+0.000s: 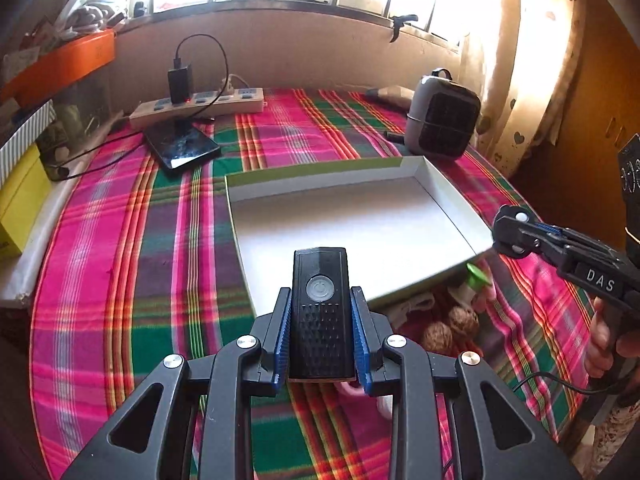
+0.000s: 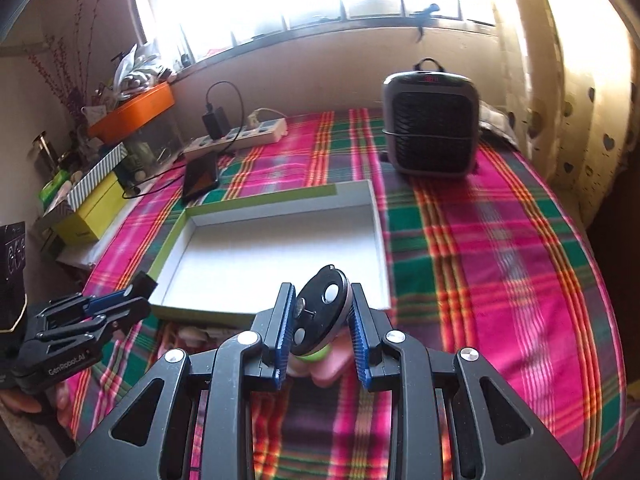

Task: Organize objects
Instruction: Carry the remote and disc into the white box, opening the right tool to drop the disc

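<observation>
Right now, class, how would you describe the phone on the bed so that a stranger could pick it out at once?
Start at the plaid bedcover and look toward the wall under the window, where a white power strip lies. The phone lies flat just in front of it, left of the shallow white box. It is the only thin, glossy black slab there, with a black cable running to it.

A heater (image 2: pixel 431 120), power strip (image 1: pixel 198 107) (charger plugged in) and phone (image 1: pixel 182 148) on plaid cloth (image 1: pixel 132 264).
</observation>
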Demonstrator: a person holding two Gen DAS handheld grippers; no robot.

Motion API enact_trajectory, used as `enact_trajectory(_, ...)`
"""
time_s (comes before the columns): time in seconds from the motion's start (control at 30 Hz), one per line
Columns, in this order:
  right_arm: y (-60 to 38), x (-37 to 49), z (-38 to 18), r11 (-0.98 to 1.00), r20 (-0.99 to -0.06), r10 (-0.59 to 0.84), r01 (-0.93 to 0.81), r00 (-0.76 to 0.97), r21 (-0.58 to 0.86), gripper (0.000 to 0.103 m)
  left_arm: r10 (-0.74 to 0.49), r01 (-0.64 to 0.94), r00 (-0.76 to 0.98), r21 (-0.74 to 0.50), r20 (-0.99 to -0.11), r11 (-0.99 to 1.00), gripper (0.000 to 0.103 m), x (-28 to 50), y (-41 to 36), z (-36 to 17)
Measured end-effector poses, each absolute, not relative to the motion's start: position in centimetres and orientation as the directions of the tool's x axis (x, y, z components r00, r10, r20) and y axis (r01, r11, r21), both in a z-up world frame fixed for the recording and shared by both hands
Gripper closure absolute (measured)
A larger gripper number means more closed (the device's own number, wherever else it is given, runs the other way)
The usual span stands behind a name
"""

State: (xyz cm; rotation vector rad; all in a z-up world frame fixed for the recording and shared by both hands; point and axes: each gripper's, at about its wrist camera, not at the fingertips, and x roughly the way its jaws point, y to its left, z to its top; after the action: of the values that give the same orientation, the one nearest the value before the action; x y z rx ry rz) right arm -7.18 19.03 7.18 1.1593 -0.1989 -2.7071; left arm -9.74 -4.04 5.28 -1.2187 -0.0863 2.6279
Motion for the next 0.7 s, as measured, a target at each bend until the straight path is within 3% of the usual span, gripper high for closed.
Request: enact_trajectory(0.7, 13.9, -17.6, 4.7, -0.961, -0.794, -0.272, 0.202, -0.543, 0.191, 0.075, 0.226, -0.167, -0.591, -0.158, -0.774, -0.973, 0.078, -17.8, -4.1, 3.2)
